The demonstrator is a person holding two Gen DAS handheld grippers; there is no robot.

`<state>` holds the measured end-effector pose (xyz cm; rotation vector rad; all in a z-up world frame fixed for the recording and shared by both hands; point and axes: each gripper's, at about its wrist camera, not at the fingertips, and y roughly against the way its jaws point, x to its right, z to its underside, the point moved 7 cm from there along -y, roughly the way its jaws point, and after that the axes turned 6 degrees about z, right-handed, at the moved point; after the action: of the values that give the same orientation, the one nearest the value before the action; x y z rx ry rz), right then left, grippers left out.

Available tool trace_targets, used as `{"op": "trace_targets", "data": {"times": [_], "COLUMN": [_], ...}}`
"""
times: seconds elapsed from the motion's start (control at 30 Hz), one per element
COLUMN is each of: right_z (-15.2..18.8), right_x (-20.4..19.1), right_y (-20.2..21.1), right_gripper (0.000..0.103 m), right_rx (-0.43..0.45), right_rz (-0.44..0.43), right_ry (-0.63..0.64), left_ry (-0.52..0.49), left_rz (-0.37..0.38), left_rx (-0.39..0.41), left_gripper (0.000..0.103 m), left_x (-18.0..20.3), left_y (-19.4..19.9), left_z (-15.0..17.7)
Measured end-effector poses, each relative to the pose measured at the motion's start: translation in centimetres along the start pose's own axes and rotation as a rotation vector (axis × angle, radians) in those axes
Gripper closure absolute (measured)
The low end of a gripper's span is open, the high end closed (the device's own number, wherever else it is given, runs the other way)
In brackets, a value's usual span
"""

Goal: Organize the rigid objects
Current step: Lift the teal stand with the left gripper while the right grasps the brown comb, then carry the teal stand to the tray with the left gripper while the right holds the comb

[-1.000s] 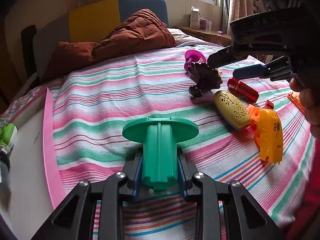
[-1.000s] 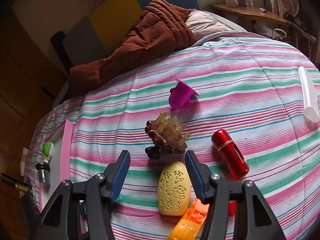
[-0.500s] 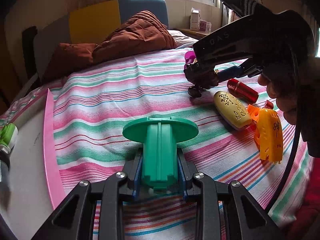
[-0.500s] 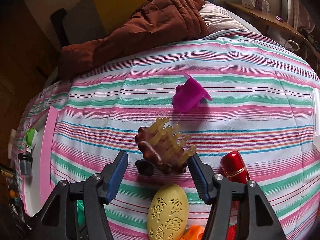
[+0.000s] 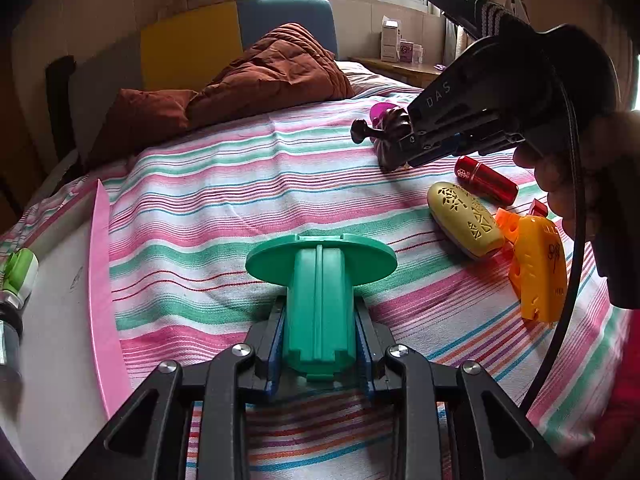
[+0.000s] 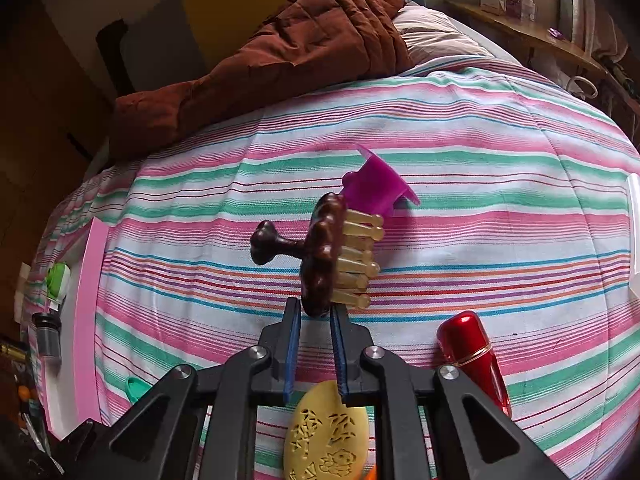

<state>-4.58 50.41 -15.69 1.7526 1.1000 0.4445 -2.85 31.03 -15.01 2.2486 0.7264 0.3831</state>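
Note:
My left gripper (image 5: 320, 320) is shut on a green plastic piece with a round flange (image 5: 320, 280), held low over the striped bed. My right gripper (image 6: 316, 312) is shut on the edge of a dark brown massage brush with pale bristles (image 6: 324, 256), lifted clear of the cover. The brush also shows in the left wrist view (image 5: 384, 136), held by the right gripper (image 5: 404, 148). On the bed lie a purple flanged piece (image 6: 372, 192), a red cylinder (image 6: 472, 356), a yellow patterned oval (image 6: 328, 436) and an orange toy (image 5: 540, 268).
A white tray with a pink rim (image 5: 102, 280) sits at the bed's left edge, holding a green-capped bottle (image 5: 18, 276). A brown quilt (image 5: 260, 80) lies at the headboard. A white object (image 6: 634, 232) lies at the right edge.
My right gripper moved forward over the brush, shut on its edge and lifted it so it stands on edge. My left gripper has stayed still with the green piece.

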Motion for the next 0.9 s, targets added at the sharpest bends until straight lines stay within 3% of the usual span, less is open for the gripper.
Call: {"op": "trace_targets", "data": {"times": [0.07, 0.13, 0.2, 0.43, 0.53, 0.73, 0.9], "right_z": [-0.2, -0.2, -0.2, -0.6, -1.0, -0.8, -2.4], "right_x": [0.0, 0.0, 0.2, 1.5, 1.8, 1.3, 1.5], "right_y": [0.2, 0.5, 0.8, 1.8, 2.5, 0.2, -1.4], "right_gripper": [0.08, 0.06, 0.055, 0.051, 0.043, 0.043, 0.043], "right_rx": [0.003, 0.0, 0.004, 0.026, 0.065, 0.022, -0.025], "right_rz": [-0.033, -0.058, -0.046, 0.003, 0.003, 0.083, 0.068], "right_ry": [-0.021, -0.039, -0.042, -0.035, -0.039, 0.044, 0.059], "left_ry": [0.001, 0.0, -0.001, 0.0, 0.001, 0.013, 0.025], "left_rz": [0.0, -0.002, -0.003, -0.002, -0.001, 0.013, 0.027], "left_rx": [0.0, -0.001, 0.0, 0.001, 0.002, 0.0, 0.001], "left_gripper": [0.073, 0.073, 0.073, 0.073, 0.073, 0.073, 0.073], "left_x": [0.0, -0.1, 0.0, 0.0, -0.1, -0.4, -0.6], "left_y": [0.0, 0.0, 0.0, 0.0, 0.0, 0.1, 0.0], "left_z": [0.0, -0.1, -0.1, 0.0, 0.0, 0.0, -0.2]}}
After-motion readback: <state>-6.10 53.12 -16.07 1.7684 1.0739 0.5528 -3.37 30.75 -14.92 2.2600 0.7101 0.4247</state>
